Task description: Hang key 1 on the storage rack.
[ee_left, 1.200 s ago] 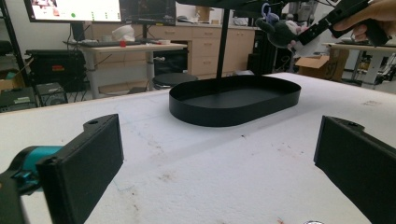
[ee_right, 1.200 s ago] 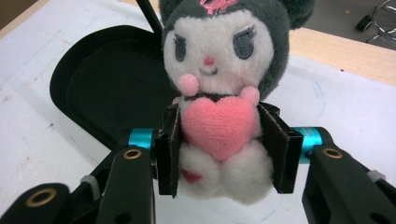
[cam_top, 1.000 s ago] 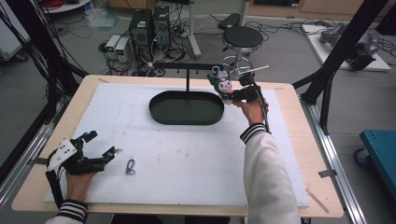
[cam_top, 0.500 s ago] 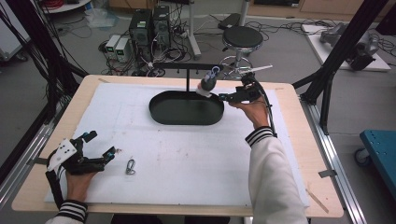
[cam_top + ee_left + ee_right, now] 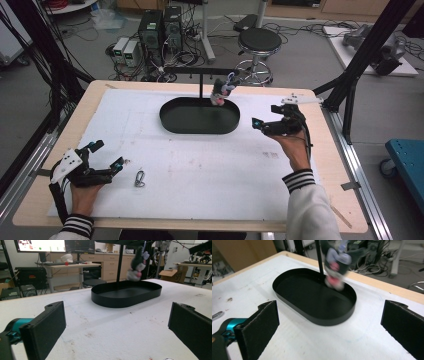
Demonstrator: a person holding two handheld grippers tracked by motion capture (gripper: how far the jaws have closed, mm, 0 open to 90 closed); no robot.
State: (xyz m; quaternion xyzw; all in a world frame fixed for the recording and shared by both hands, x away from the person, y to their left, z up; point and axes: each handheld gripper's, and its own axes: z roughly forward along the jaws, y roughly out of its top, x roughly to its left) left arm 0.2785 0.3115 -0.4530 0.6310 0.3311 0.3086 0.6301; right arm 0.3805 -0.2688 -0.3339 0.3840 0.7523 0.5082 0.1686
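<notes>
1. Small plush toy (image 5: 221,91) hangs from the crossbar of a black stand (image 5: 201,86), dangling just above the far right end of the black oval tray (image 5: 200,119). It's blurred in both claw views, so prob. swinging. Hanging there makes sense: the tray sits under it to catch anything that drops.
2. Right claw (image 5: 266,124) is off to the right of the tray, near its right end, jaws spread wide w/ nothing between them. It points back toward the tray; in its own view the toy (image 5: 335,263) is centred beyond the open jaws. My read: the toy is hung and needs no grip.
3. Left claw (image 5: 106,161) rests low on the desk (image 5: 310,200), well apart from the tray, toward the near left. Jaws wide, empty. In the left claw view they frame the tray (image 5: 125,293) w/ the toy (image 5: 137,263) over it. Looks parked, not working.
4. Small metal clip (image 5: 140,178) lies flat on the white desk cover, just beside the left claw, well short of the tray. Likely the next item, since it sits within easy reach of that claw.
5. Tray itself looks empty inside; stand post rises at its far rim.
</notes>
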